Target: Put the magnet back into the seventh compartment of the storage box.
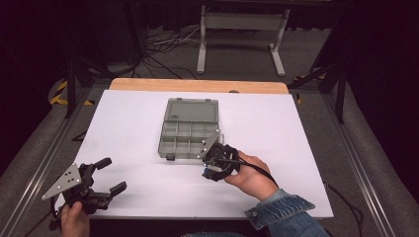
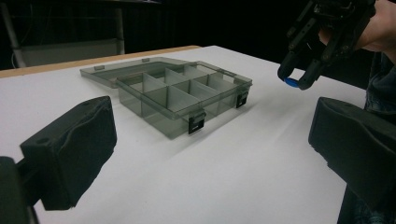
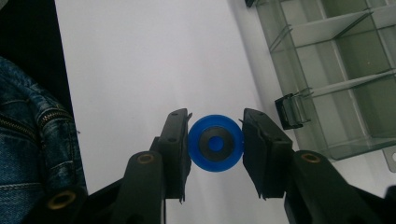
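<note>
A: From above, where is everything?

B: An open grey box [image 1: 189, 129] with small compartments lies in the middle of the white table [image 1: 123, 123], its lid folded flat toward the far side. The right gripper [image 1: 208, 171] hangs just off the box's near right corner, held in the person's right hand [image 1: 252, 177], with a denim cuff [image 1: 279, 210] behind it. The left gripper [image 1: 109, 176] sits at the near left corner of the table, well apart from the box.

A: Is the right one holding anything?

B: From above there is just a speck of blue. The right gripper view makes it plain: a round blue wheel [image 3: 215, 143] with a dark hub is clamped between the two jaws, over bare table, with a black latch [image 3: 288, 111] on the box's wall to its right.

A: And the left gripper?

B: Its jaws stand wide apart, with nothing between them. The left gripper view looks low across the table, so the box's dividers and two front latches show. The right gripper [image 2: 296, 79] hangs above the table with the wheel [image 2: 291, 82] at its tips.
</note>
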`<state>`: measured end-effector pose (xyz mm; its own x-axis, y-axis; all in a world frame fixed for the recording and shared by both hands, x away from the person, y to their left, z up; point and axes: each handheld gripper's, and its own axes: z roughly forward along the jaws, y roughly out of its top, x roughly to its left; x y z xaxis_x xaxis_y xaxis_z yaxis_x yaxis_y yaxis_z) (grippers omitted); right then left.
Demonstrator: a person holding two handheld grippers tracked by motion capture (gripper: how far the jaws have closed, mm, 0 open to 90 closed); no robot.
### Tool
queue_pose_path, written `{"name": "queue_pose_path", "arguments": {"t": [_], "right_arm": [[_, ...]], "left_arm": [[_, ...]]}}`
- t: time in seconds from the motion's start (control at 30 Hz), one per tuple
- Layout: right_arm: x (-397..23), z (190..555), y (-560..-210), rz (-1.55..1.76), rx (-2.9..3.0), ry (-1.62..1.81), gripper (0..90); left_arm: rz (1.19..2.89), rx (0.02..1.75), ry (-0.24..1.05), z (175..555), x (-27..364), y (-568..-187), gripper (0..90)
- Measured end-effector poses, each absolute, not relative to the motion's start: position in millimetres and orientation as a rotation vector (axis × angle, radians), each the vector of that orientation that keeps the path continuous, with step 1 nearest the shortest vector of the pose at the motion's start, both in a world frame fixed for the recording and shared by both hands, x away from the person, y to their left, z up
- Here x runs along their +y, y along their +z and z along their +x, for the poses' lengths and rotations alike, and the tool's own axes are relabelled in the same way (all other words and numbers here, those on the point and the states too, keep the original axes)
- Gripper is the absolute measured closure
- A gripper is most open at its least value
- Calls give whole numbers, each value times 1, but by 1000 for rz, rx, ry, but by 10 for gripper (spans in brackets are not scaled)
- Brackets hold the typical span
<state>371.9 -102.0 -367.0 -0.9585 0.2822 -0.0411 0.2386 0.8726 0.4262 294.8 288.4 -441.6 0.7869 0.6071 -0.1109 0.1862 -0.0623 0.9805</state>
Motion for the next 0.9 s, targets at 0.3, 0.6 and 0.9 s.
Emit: {"name": "queue_pose_path", "arguments": {"t": [0.3, 0.6, 0.9], "right_arm": [[-103, 377, -359, 422, 2903, 680, 623], [-102, 383, -347, 413, 2870, 705, 623], [-100, 398, -346, 462, 2845, 726, 623]], "left_arm": [[1628, 643, 384, 295, 288, -442, 18], [1627, 641, 387, 295, 288, -442, 18], [1628, 643, 387, 295, 289, -442, 18]]}}
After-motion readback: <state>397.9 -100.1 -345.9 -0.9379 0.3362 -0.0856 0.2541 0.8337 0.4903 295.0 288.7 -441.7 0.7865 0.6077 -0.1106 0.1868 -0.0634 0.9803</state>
